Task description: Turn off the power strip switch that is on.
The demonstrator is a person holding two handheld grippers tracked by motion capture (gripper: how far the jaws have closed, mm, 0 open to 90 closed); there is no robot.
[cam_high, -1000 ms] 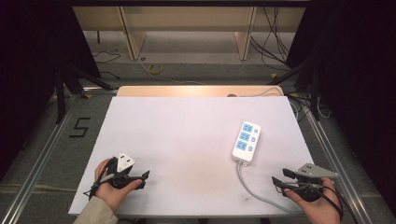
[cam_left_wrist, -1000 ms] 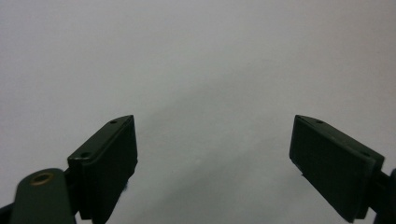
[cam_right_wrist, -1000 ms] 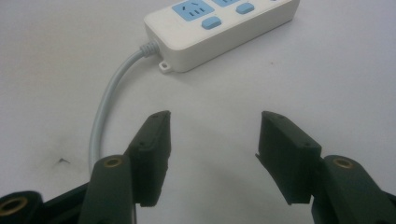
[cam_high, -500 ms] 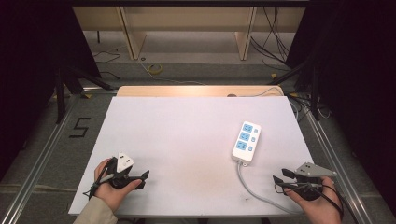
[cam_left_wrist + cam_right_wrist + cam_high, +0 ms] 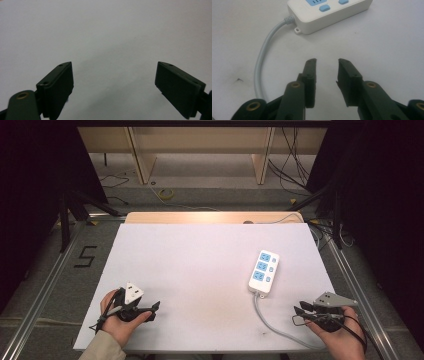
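1. At the near left edge of the table (image 5: pixel 200 250), the left claw (image 5: pixel 150 307) is resting in the person's hand, pointing right, with its jaws spread wide over bare white surface and gripping nothing.
2. At the near right corner, the right claw (image 5: pixel 298 312) is sitting low in the other hand, its jaws parted only a narrow way and empty, aiming toward the power strip.
3. Just beyond the right claw, the grey cable (image 5: pixel 262 62) is curving across the table from the near edge up into the strip's near end; the claw is not touching it.
4. Farther in, right of centre, the white power strip (image 5: pixel 263 271) is lying flat, blue sockets facing up, well apart from the left claw and near the right one.
5. Judging from this, the work is only beginning: nothing is grasped, and the reach to the strip, any grip and any move are all left to do.
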